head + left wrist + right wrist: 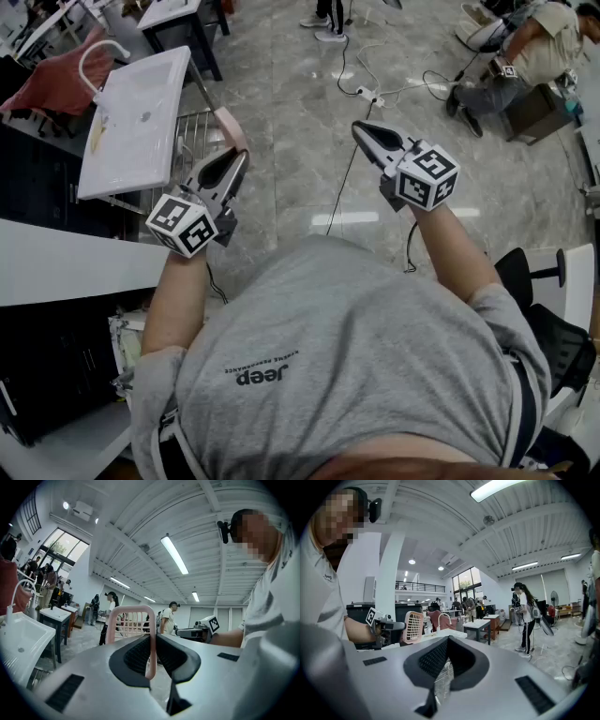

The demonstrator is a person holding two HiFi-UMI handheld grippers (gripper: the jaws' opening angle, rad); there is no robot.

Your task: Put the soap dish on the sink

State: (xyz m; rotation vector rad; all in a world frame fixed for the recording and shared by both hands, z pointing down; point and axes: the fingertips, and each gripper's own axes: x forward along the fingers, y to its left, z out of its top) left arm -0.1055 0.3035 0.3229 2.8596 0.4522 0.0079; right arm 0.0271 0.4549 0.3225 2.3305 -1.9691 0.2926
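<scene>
White and broad, the sink [136,122] stood at about ten o'clock from the person in the head view. Its basin was bare and its tap [94,61] sat at the far end, so the flat rim lay free to take something. A wire rack [192,131] showed at its right edge, above the grey floor [281,112].

The left hand-held gripper [234,164] pointed level toward eleven o'clock, its jaws nearly together and pinched on the pink dish [228,127]. In the left gripper view the pads clamped one thin bar of the rim, and the slatted dish [131,620] stood on edge above them. That rim grip was likely chosen because the dish looked too wide to span, and it left the underside free for setting down. The dish hung in the air at about three o'clock from the sink, near its right edge but apart from it. The placing was therefore not yet done, and the dish would probably need turning flat first.

The right hand-held gripper [361,131] was held at one o'clock, jaws closed together on nothing and well apart from the sink. It was seemingly kept clear because one hand was enough.
</scene>
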